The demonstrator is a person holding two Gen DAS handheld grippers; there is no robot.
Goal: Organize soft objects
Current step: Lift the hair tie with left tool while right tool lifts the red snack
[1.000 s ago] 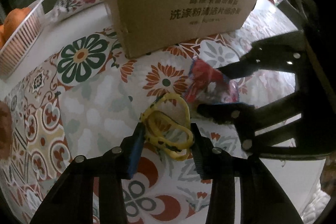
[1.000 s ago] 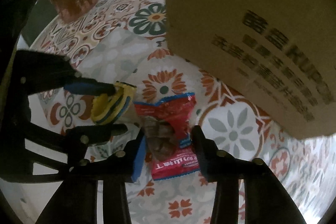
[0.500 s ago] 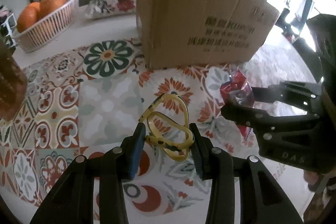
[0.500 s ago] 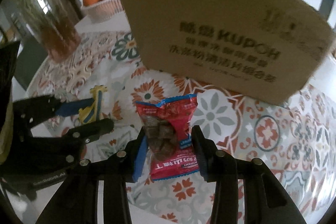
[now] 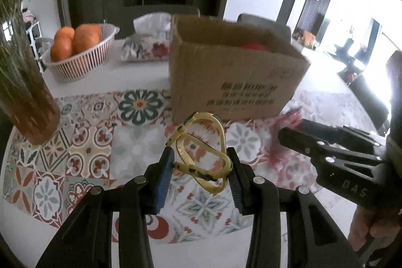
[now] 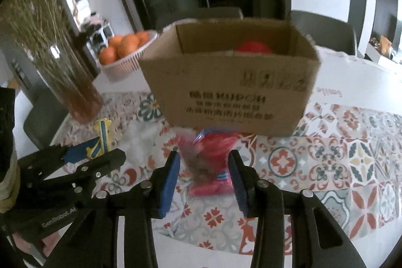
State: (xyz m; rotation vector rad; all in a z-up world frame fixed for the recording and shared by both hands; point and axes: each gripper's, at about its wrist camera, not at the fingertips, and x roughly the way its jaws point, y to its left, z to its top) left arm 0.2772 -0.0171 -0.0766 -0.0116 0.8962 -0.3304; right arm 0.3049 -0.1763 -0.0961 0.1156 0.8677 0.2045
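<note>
Box rim (image 6: 233,55) open, snack packet (image 6: 213,162) apparently gripped

Basket of oranges (image 5: 78,52) (beside tissue pack (image 5: 148,44)).

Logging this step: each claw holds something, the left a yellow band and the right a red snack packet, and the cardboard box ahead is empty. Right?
Not quite. The box is not empty: the right wrist view shows something red inside. The rest stands: left claw holds the yellow band, right claw the red packet.

The cardboard box (image 6: 230,84) stands on the patterned mat (image 6: 351,162), fruit basket (image 5: 80,59) behind-left.
</note>
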